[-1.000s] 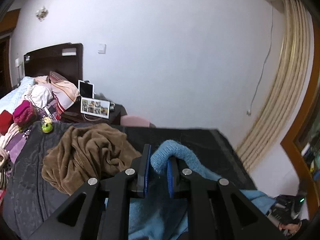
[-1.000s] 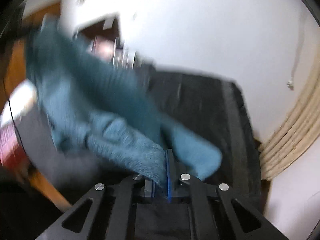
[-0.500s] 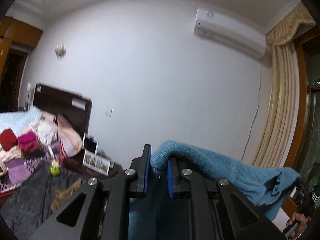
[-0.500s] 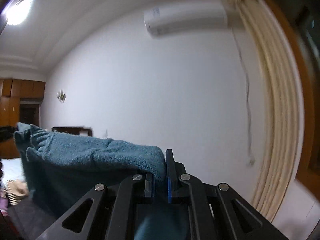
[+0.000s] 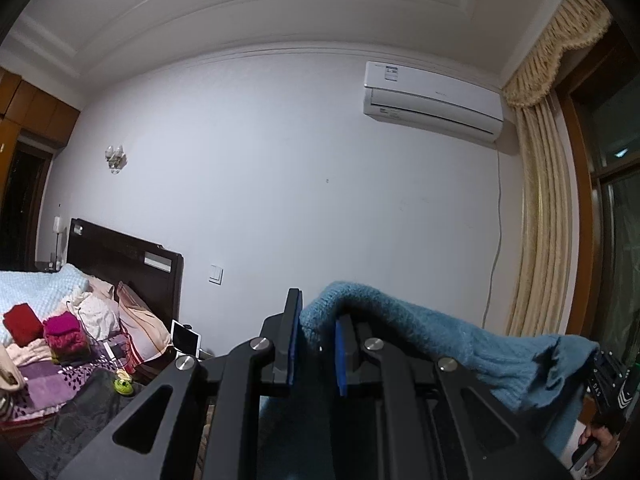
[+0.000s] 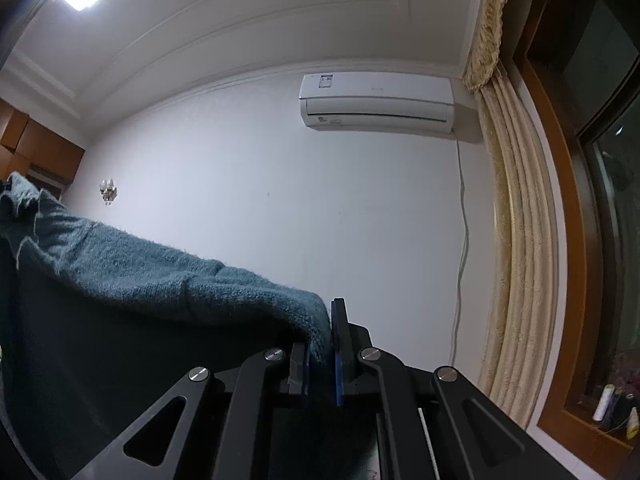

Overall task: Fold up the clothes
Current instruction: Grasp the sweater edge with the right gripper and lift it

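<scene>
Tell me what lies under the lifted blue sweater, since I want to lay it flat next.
The sweater hangs between the two tools, and its hanging part blocks the view below. Only a dark cover shows at the lower left of the left view, beside the bed. What lies right beneath cannot be seen.

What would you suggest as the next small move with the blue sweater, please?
Probably lower it flat onto the dark cloth. The left gripper and right gripper each pinch the sweater, which is stretched between them in the air, nothing folded yet.
</scene>
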A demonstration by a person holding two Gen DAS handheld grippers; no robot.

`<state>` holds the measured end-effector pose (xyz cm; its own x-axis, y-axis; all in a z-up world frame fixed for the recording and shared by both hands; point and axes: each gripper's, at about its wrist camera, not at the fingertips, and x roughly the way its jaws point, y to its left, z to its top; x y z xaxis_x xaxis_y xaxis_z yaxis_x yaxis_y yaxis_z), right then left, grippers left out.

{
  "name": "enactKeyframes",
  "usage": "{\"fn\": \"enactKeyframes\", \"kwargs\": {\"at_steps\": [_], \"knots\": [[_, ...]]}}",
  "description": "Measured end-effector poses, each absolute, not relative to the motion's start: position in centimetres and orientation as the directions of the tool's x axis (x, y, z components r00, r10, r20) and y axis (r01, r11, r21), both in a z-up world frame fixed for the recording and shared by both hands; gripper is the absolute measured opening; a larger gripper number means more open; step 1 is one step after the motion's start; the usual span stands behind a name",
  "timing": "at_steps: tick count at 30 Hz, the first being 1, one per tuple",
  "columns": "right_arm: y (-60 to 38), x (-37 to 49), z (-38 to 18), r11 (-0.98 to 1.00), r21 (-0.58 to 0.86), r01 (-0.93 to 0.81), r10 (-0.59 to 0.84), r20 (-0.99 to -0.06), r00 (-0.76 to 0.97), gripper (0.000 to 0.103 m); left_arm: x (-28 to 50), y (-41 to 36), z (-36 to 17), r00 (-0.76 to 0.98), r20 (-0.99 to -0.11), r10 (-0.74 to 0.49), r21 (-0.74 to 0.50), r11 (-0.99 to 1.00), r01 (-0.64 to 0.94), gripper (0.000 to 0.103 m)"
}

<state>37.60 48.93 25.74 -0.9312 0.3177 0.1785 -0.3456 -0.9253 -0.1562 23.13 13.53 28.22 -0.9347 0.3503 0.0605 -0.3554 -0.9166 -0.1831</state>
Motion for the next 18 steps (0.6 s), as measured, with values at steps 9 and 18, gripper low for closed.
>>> {"fn": "enactKeyframes", "kwargs": {"at_steps": [9, 18], "knots": [[49.3, 42.0, 27.3, -0.916, -0.171, -0.364, 0.318, 0.246, -0.916, 0.009, 26.1, 13.3, 28.7, -0.932, 0.058, 0.359, -0.16, -0.918, -0.364, 0.016], [49.2, 44.2, 29.2, -0.89, -0.172, -0.422, 0.347, 0.346, -0.872, 0.009, 27.6, 13.6, 30.1, -0.911, 0.096, 0.402, -0.15, -0.898, -0.413, 0.016]]}}
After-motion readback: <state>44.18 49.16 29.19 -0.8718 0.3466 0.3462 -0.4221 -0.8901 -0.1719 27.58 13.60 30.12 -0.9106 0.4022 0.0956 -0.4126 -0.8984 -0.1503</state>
